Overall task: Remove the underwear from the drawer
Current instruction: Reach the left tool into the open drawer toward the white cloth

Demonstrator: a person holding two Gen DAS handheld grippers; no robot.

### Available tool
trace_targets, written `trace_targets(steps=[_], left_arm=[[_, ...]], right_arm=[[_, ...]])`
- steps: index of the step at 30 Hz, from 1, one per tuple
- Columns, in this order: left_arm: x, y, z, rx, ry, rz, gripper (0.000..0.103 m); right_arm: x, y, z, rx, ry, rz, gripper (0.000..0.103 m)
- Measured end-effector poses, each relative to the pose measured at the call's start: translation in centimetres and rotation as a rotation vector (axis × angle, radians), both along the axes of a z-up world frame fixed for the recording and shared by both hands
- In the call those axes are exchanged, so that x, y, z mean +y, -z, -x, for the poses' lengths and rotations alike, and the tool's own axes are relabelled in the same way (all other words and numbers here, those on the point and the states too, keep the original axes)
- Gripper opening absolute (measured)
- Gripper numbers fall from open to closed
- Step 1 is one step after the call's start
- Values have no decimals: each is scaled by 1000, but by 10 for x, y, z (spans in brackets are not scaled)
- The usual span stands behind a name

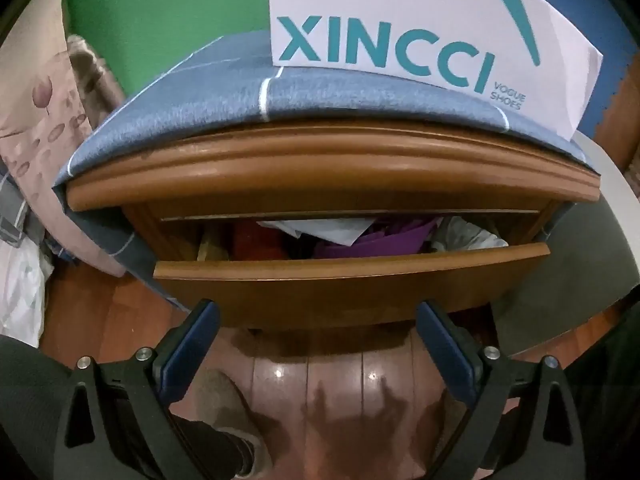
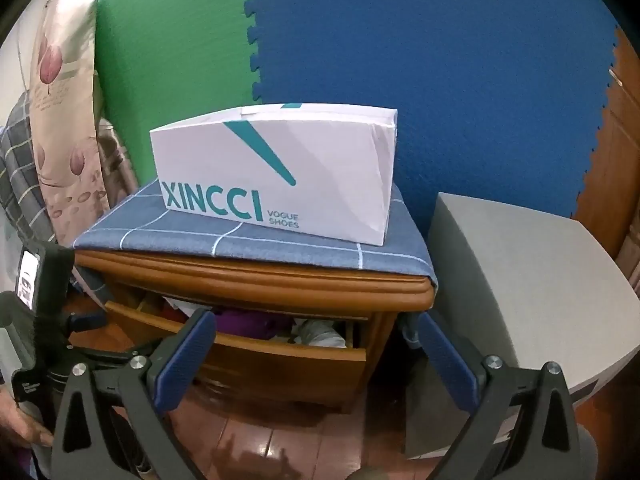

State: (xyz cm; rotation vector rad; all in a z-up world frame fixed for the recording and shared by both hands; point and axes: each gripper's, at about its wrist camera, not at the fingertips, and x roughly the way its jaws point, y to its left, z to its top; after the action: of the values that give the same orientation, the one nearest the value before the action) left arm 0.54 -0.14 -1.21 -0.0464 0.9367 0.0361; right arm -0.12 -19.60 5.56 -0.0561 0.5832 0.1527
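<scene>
- Drawer (image 1: pixel 352 276) part open, gap enough for a reach-in but shallow; probably needs pulling further.
- Purple cloth (image 1: pixel 384 236) inside, mid-right, on top of the pile; likely the underwear, can't confirm. White paper (image 1: pixel 320 229) and pale cloth (image 1: pixel 468 236) beside it.
- Left gripper (image 1: pixel 318 316) low, just below drawer front, fingers (image 1: pixel 192 340) wide, holding nothing. Lined up for front panel or a reach over it.
- Right gripper (image 2: pixel 316 328) off to the right side, fingers (image 2: pixel 188 352) wide, empty, apart from drawer.
- Shoebox (image 2: pixel 276 176) on blue cloth (image 2: pixel 240 236) atop nightstand; clear of drawer path.
- Risk: snagging neighbouring cloth on pull-out.
</scene>
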Motion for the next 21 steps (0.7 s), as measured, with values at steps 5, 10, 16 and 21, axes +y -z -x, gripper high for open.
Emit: trace_targets(steps=[5,10,16,21], left_arm=[[3,-2,-4,2,-38,25,97],[9,0,-13,12,-95,89,97],[14,14,-27,49,-212,165,97],[17,24,-32,47,-263,183,97]], right_arm=[[-10,-3,-4,10,21,-30,103],[-20,-12,-12,4,17,-36,103],[-29,-28,-38,-29,-59,53,103],[-37,-25,-47,-56,-97,137,103]])
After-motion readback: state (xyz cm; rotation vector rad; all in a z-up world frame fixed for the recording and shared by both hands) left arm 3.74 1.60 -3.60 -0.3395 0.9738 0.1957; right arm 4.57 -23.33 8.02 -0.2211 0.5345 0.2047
